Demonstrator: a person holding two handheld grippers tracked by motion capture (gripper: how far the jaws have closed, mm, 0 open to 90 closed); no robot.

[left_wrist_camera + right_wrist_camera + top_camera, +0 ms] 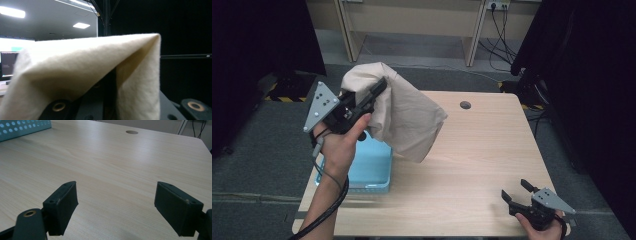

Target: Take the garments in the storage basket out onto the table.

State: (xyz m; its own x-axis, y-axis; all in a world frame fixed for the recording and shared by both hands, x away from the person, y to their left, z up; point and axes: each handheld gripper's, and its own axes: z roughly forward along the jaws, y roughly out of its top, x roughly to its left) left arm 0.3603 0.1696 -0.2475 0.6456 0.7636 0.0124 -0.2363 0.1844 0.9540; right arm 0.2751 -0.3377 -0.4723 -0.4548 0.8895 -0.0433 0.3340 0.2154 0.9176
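A beige cloth [407, 117] hangs in the air over the table's left half, and my left gripper [378, 90] is shut on its upper edge. In the left gripper view the cloth [75, 67] drapes over the black jaws, which stand close together on a fold of it; the left gripper [109, 96] is mostly covered. Near the front right corner of the table, my right gripper [516, 188] rests low and open. Its two fingers stand wide apart over bare wood in the right gripper view, where the right gripper [116, 203] has nothing between them.
A light blue perforated basket [374, 172] sits on the wooden table [472, 160] under the hanging cloth; its wall [25, 128] is at the far left of the right gripper view. A round cable hole [465, 105] lies near the far edge. Black curtains flank both sides.
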